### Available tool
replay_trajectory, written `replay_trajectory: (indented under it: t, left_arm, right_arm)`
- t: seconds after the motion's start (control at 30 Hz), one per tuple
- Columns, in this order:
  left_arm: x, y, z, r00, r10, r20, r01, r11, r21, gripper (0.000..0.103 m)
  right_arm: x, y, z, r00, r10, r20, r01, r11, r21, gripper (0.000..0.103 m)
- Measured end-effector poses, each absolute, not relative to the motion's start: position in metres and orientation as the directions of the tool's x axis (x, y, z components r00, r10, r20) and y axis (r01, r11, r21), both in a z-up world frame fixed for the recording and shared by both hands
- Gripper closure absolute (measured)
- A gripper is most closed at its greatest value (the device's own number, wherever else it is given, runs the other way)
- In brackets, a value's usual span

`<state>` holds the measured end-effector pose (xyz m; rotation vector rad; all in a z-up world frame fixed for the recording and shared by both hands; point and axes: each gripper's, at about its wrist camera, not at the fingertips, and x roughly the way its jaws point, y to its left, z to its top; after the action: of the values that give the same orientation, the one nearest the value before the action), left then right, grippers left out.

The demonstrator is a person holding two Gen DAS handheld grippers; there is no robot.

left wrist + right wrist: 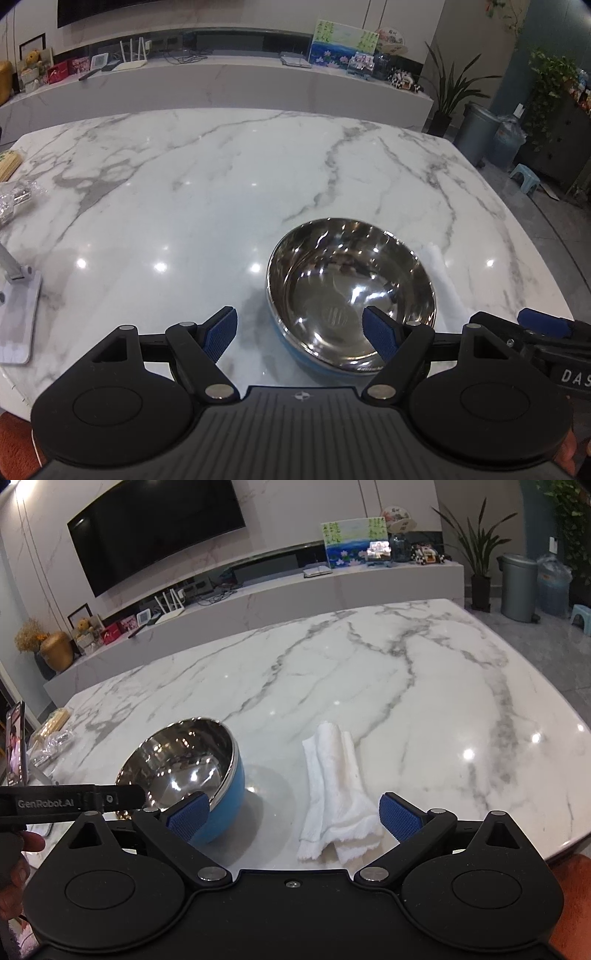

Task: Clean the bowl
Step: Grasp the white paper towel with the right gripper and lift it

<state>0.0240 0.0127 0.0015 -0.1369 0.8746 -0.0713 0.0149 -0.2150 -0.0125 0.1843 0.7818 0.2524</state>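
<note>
Marble-topped table (pixel 369 686) underneath, living room behind. Left gripper (pixel 299 334) spread wide, empty, straddling near rim of shiny steel bowl with blue outer shell (pixel 351 291). Right gripper (pixel 295 818) likewise spread, empty, hovering just short of folded white cloth (pixel 332 794) beside bowl. Wiping apparently not yet begun; cloth unlifted. Readable: "GenRobot.AI", partial "DAS".

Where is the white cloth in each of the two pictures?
Left wrist view: only a strip of the white cloth shows, right of centre, peeking out from behind the shiny bowl.
Right wrist view: the white cloth lies in full view, bottom centre, on the marble table, right of the bowl and apart from it, in front of the open right claw.
Shared landmark: the lotus painting on the back ledge.
</note>
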Motion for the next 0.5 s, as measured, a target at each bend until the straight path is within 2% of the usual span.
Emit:
replay_trajectory:
  t: [0.23,0.4,0.5]
  left_arm:
    - [0.037,0.016,-0.008,0.607,-0.136,-0.783,0.005,0.986,-0.167,0.029]
    - [0.044,0.025,-0.013,0.558,-0.197,-0.806,-0.006,0.970,-0.242,0.029]
    - [0.050,0.029,-0.014,0.539,-0.172,-0.824,-0.026,0.975,-0.221,0.029]
  right_arm:
    - [0.023,-0.220,-0.014,0.681,0.271,-0.680,-0.145,0.960,0.238,0.007]
    - [0.029,-0.220,-0.017,0.670,0.270,-0.691,-0.151,0.962,0.228,0.009]
    - [0.033,-0.220,-0.019,0.664,0.270,-0.697,-0.165,0.963,0.215,0.009]
